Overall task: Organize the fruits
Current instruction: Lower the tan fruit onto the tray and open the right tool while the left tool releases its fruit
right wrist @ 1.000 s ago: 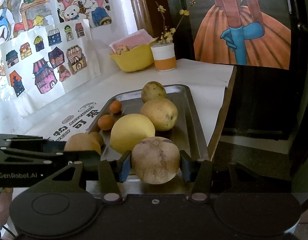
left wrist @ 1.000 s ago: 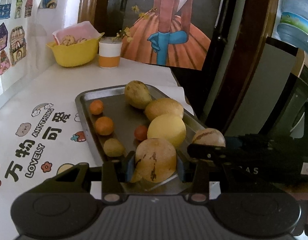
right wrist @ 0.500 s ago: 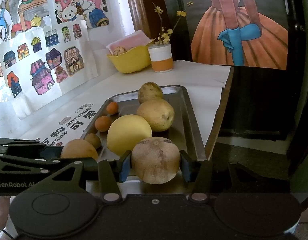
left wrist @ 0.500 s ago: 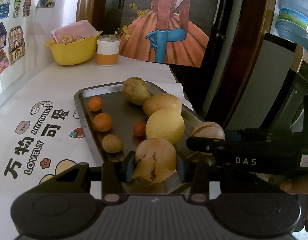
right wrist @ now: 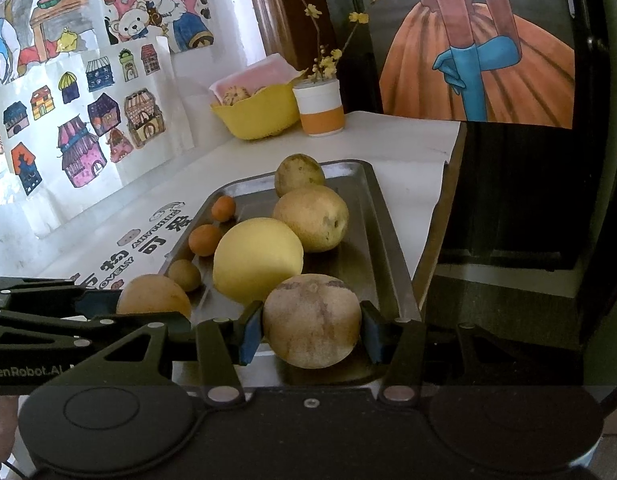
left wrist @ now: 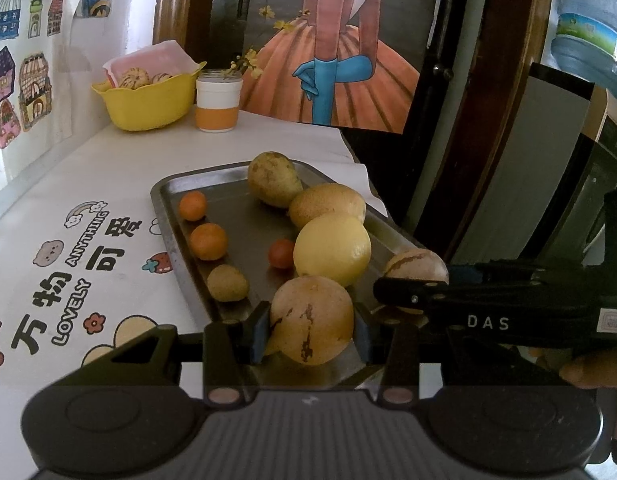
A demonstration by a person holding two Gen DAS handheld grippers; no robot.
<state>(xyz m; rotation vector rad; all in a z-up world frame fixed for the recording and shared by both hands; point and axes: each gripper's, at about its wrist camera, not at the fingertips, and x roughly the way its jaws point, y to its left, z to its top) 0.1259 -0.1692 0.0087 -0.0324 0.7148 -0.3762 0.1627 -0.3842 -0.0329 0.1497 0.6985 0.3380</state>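
Fruit in both my grippers looks firm and round, with some weight to it, so I take each across its widest middle, where the pads cannot slide off the curve. My left gripper (left wrist: 310,330) is pinching a tan, brown-flecked fruit (left wrist: 311,319) at the near end of the metal tray (left wrist: 164,216), pads pressed against both flanks. My right gripper (right wrist: 308,334) is clamped the same way on a rough, speckled brown fruit (right wrist: 311,320) beside it. A big yellow citrus (left wrist: 332,249) sits just behind both, so I judge any lift needs care.
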